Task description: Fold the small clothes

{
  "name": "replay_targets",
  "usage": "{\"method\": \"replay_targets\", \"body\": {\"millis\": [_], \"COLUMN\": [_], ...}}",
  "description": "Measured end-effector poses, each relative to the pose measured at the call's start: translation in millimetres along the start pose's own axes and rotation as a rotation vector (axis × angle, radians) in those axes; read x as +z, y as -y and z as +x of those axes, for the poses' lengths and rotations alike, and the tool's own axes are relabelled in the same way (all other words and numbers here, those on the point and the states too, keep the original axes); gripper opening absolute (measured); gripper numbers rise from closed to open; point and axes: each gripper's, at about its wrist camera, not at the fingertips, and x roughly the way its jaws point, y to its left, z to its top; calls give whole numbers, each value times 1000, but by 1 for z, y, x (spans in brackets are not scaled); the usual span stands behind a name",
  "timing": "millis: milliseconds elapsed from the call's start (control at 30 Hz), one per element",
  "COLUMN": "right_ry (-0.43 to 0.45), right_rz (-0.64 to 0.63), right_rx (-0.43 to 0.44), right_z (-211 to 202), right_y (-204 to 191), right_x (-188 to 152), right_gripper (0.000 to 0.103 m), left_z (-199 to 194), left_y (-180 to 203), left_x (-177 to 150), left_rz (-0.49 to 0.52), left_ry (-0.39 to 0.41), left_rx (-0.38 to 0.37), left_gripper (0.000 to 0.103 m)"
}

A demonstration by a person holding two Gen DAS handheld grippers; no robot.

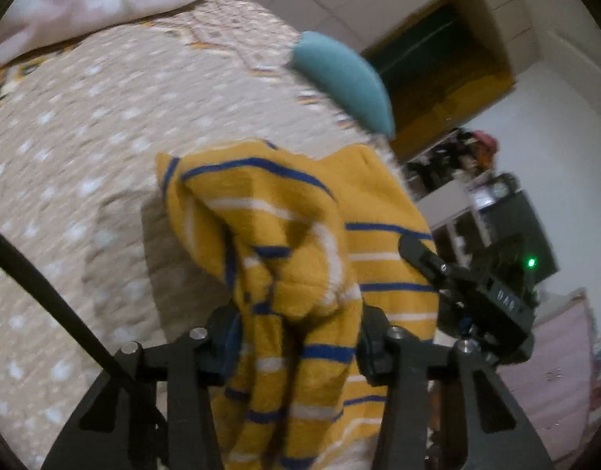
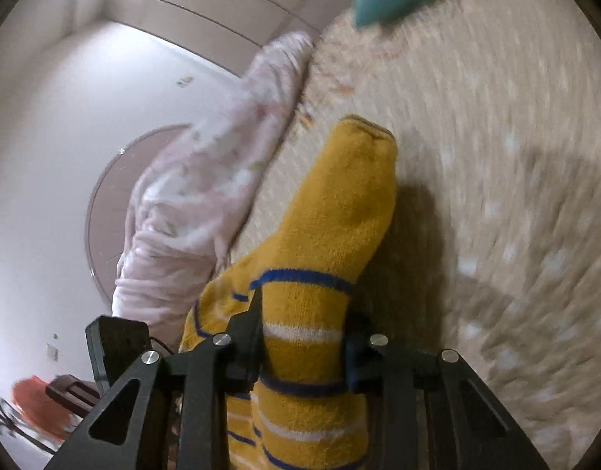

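A small mustard-yellow knit garment (image 1: pixel 300 258) with blue and white stripes hangs bunched above the bed. My left gripper (image 1: pixel 296 348) is shut on a fold of it, the cloth spilling up and down between the fingers. My right gripper (image 2: pixel 300 360) is shut on another part of the same garment (image 2: pixel 332 243), whose plain yellow sleeve end sticks up ahead of the fingers. The right gripper's body also shows in the left wrist view (image 1: pixel 476 297), at the garment's right edge.
The beige dotted bedspread (image 1: pixel 85 149) lies under the garment. A teal cushion (image 1: pixel 343 78) sits at the bed's far edge. A pale pink duvet (image 2: pixel 206 196) is heaped along the bed's side. Cluttered shelves (image 1: pixel 476 180) stand beyond the bed.
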Motion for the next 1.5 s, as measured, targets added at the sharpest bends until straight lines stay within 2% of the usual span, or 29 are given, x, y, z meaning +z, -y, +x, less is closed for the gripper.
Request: {"method": "replay_targets", "body": {"millis": [67,100,167,233,267,300,433,533,567,667,733,800,933,967,1067,1167,1267,1300,1367,1500], "right_ry": [58,82,96,71,62,71,152,186,179,105,47,4,-138,-158,-170,-198,-222,-233,-261,-304], "right_rz": [-45,-56,-38,-33,-40,-47,-87,-164,-191,-244,-221,-176,57,81,38,40,87,81,21,-112], "right_rx": [-39,-70,-144,-263,-321,-344,-341,-307,-291,-214,-143,-98,68,81,54,98,138,139,87,-43], "right_z": [-20,-28,-33,-31,-33,-36,-59,-66,-61,-34,-8,19,93,102,115,112,99,93,82,60], "right_y": [-8,-8,1,15,20,22,7,-23,-35,-59,-61,-56,-26,-21,-23,-24,-18,-19,-26,-25], "right_x": [14,21,28,26,21,17,8,9,8,6,4,2,-1,-5,-18,-22,-25,-28,-45,-93], "right_gripper": [36,39,48,48,48,48,48,48,48,48,48,48,48,42,38,37,37,37,37,36], "left_z": [9,14,31,50,53,52,39,12,1,-27,-42,-49,-47,-46,-43,-34,-15,-9,-3,0], "left_y": [12,12,4,-12,-19,-24,-31,-20,-15,-2,-3,-10,-34,-39,-49,-43,-37,-34,-29,-32], "left_x": [10,14,12,0,-5,-9,-10,-21,-26,-47,-62,-74,-89,-92,-98,-102,-105,-106,-108,-105], "left_rz": [19,16,-10,-45,-57,-70,-117,-58,-30,47,85,101,125,123,127,183,260,285,315,295], "left_ry": [19,18,-11,-64,-59,-45,-49,-12,4,63,95,93,77,69,58,55,7,-12,-39,-50], "left_rx": [8,35,115,207,196,171,137,181,196,266,342,398,498,510,516,549,592,616,662,663], "left_gripper": [45,45,45,45,47,50,55,56,59,77,78,78,78,78,79,89,103,103,103,103]}}
